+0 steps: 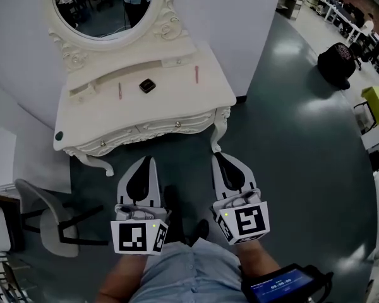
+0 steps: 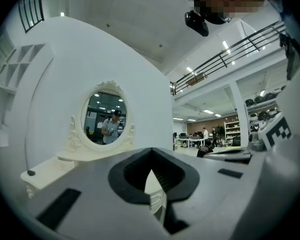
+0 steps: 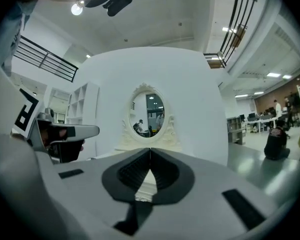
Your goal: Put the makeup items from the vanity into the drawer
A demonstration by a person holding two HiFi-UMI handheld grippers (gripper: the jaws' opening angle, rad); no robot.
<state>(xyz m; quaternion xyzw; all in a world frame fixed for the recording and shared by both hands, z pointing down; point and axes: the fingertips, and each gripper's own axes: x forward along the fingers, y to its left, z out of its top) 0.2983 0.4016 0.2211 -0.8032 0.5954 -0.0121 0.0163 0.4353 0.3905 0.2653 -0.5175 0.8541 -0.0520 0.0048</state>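
Observation:
A white carved vanity (image 1: 196,96) with an oval mirror (image 1: 104,5) stands ahead of me. On its top lie a pink stick (image 1: 119,91) at the left, a small black compact (image 1: 147,86) in the middle and a second pink stick (image 1: 196,74) at the right. Its front drawer (image 1: 153,129) is closed. My left gripper (image 1: 147,160) and right gripper (image 1: 219,156) are held level side by side, short of the vanity's front edge. Both are shut with nothing between the jaws. The vanity (image 2: 50,171) shows far off in the left gripper view, and the mirror (image 3: 149,115) in the right gripper view.
A grey chair (image 1: 47,213) stands at the lower left. A black bag (image 1: 338,62) sits on the green floor at the upper right, near a yellow-green box (image 1: 378,103). A white wall backs the vanity. A dark round knob (image 1: 59,135) sits at the vanity's left corner.

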